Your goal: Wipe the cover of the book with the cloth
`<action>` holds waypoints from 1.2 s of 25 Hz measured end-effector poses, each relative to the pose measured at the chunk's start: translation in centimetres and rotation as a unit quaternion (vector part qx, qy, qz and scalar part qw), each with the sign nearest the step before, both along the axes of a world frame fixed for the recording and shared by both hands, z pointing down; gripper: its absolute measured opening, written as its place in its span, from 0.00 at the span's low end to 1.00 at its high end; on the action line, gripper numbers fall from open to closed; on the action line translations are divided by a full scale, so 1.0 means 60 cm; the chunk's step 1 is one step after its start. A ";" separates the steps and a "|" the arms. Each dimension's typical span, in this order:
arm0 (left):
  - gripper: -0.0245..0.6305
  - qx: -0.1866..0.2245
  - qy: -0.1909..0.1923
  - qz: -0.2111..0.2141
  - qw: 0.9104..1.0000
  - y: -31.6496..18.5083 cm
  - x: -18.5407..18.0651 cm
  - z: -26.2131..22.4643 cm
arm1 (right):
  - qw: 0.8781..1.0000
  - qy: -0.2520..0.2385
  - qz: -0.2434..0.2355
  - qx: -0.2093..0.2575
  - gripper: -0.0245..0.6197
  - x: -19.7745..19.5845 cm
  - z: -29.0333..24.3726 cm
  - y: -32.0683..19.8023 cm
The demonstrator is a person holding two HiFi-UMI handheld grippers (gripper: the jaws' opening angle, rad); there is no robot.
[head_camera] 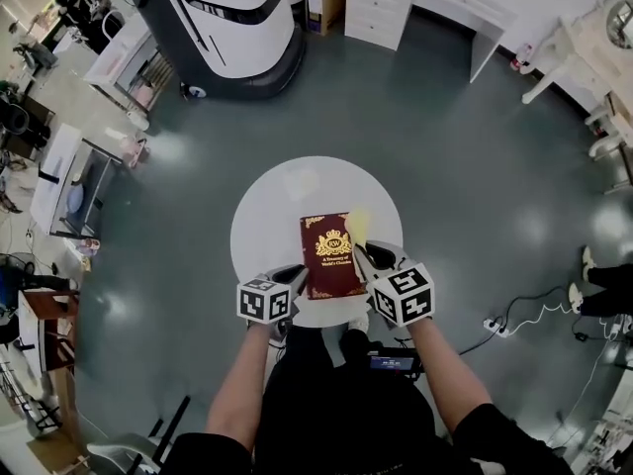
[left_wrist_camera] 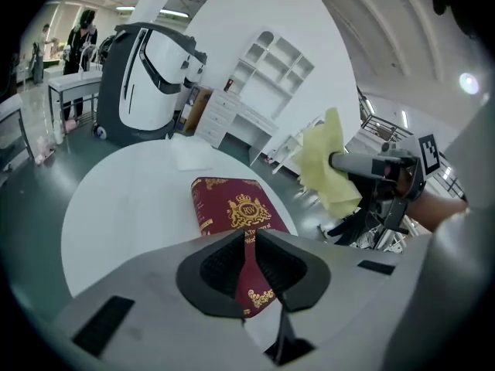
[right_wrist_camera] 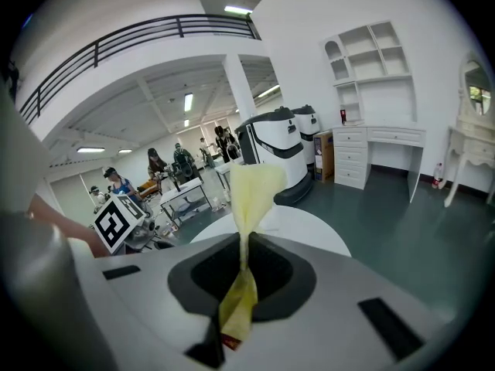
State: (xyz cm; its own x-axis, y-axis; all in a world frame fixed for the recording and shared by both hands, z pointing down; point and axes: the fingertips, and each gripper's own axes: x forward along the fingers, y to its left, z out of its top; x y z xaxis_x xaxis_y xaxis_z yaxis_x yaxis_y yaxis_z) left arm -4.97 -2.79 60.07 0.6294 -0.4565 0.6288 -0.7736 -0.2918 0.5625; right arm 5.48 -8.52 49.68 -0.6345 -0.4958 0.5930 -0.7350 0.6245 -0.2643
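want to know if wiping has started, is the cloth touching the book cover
No, the cloth hangs from the right gripper in the air, clear of the book.

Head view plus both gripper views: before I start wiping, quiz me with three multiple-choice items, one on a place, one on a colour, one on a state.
1. Where does the book lie?
A) on the round white table
B) on the floor
C) on a shelf

2. What colour is the cloth?
A) blue
B) pale yellow
C) red

3. How are the right tongs?
A) open and empty
B) shut on the cloth
C) shut on the book

Answers:
1 A: the head view shows it flat on that table.
2 B: it is yellow in every view.
3 B: the right gripper view shows the cloth pinched between the jaws.
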 end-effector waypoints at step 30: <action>0.32 -0.135 0.053 0.060 0.988 -0.023 0.013 0.119 | 0.994 0.045 0.002 -0.097 0.16 -0.156 0.164 -0.093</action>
